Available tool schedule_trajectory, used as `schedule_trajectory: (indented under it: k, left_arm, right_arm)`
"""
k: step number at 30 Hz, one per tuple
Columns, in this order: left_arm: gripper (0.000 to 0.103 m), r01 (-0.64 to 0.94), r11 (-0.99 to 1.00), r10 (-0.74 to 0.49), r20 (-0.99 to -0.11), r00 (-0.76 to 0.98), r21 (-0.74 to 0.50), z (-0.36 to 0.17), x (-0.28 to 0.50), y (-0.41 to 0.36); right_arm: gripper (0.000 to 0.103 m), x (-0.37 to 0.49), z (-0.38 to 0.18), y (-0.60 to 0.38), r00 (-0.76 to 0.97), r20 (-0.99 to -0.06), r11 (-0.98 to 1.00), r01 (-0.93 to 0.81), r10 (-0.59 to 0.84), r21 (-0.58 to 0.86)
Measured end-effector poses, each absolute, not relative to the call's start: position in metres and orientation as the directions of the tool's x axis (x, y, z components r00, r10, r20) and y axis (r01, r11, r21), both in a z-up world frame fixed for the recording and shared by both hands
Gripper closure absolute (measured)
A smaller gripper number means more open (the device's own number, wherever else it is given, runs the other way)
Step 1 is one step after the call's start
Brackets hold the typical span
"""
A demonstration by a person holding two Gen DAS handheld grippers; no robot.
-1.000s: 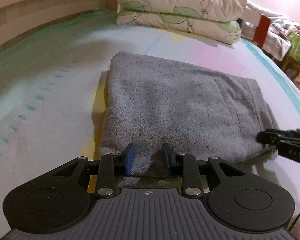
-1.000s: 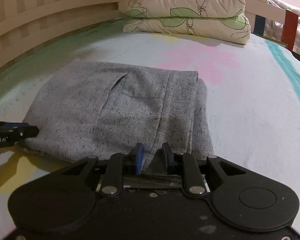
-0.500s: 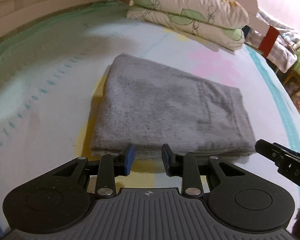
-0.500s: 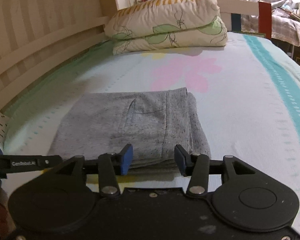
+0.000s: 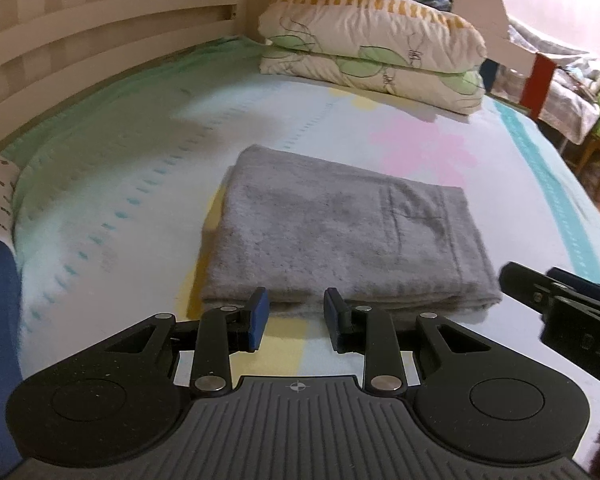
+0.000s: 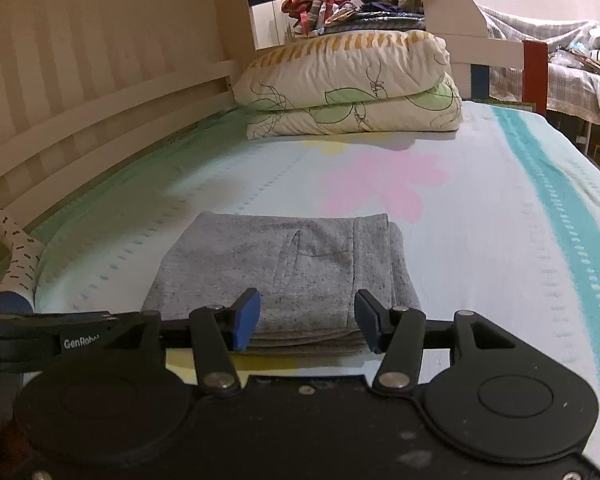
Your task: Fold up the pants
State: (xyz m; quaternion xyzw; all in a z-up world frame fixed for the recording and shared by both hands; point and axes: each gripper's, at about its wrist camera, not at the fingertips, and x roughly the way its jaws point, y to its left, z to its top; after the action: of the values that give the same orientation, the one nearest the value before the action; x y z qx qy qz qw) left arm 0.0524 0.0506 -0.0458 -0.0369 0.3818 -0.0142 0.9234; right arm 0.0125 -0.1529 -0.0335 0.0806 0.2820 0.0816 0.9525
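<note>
The bed sheet (image 5: 148,184) fills both my views, two pillows (image 6: 352,84) stacked at the top centre. My grey pants (image 5: 340,236) lie mid-frame as a squared stack of layers, so I judge the folding done. My left gripper (image 5: 296,314) sits at bottom centre, jaws narrowly parted with nothing between; my right gripper (image 6: 306,320) has just been opening wide, also empty. The pants' near edge hides behind my fingers, and motion blur softens their seams
</note>
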Motion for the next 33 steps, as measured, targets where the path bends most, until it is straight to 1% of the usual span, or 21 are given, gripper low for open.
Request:
schedule_trajectory:
  k: [5, 9, 33]
  left_arm:
    - [0.074, 0.002, 1.0, -0.021, -0.699, 0.715, -0.028, -0.044, 0.047, 0.044]
    - [0.074, -0.008, 1.0, -0.003, -0.688, 0.725, -0.012, -0.041, 0.044, 0.04]
    - [0.074, 0.005, 1.0, -0.019, -0.687, 0.726, -0.022, -0.044, 0.046, 0.038]
  right_arm:
    - [0.046, 0.008, -0.03, -0.15, 0.828, -0.52, 0.972, -0.121, 0.21, 0.201]
    - [0.046, 0.007, -0.028, -0.148, 0.828, -0.516, 0.97, -0.13, 0.22, 0.205]
    - [0.045, 0.007, -0.03, -0.148, 0.817, -0.524, 0.965, -0.149, 0.242, 0.214]
